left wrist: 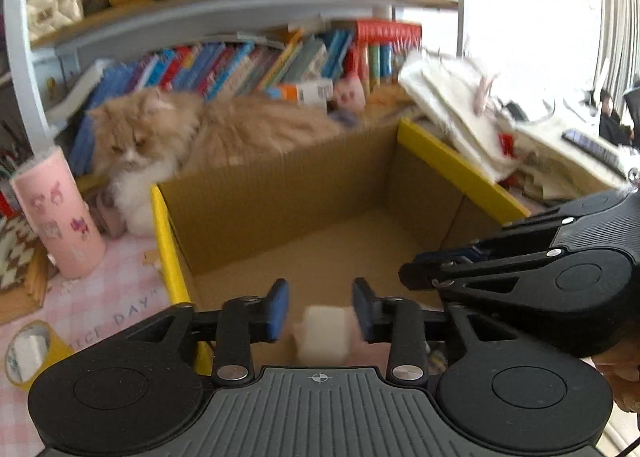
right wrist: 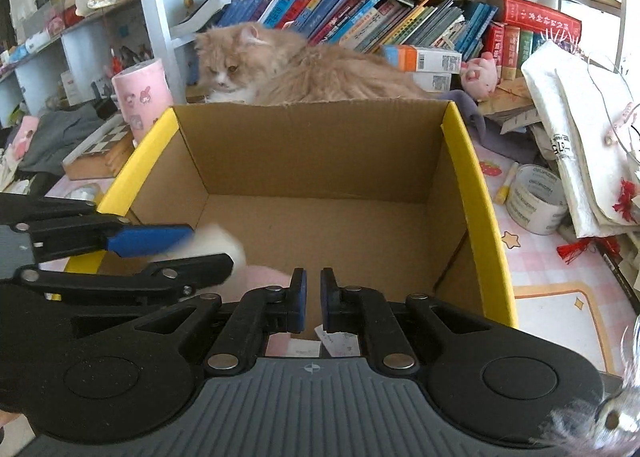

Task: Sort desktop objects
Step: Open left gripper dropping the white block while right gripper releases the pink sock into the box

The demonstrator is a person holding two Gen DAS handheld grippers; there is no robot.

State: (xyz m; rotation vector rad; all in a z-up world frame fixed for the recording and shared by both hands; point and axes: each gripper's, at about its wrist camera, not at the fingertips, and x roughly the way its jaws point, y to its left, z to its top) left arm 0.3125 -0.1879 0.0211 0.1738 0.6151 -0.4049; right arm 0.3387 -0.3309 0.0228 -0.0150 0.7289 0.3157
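An open cardboard box (left wrist: 280, 193) with yellow flaps stands on the desk; it also shows in the right wrist view (right wrist: 312, 161). My left gripper (left wrist: 321, 309) is open over the box's near edge. A blurred white block (left wrist: 323, 333) is between and just below its blue pads, apart from them. The same white block (right wrist: 224, 243) shows blurred beside the left gripper's pad (right wrist: 148, 239) in the right wrist view. My right gripper (right wrist: 313, 299) has its jaws nearly together with nothing between them, at the box's near edge. It shows at the right in the left wrist view (left wrist: 424, 277).
An orange cat (right wrist: 304, 69) lies behind the box before a bookshelf (right wrist: 380, 21). A pink cylinder (left wrist: 60, 213) and yellow tape roll (left wrist: 30, 353) are left of the box. A white tape roll (right wrist: 536, 199), a marker (right wrist: 506, 187) and piled bags (right wrist: 580, 137) are right of it.
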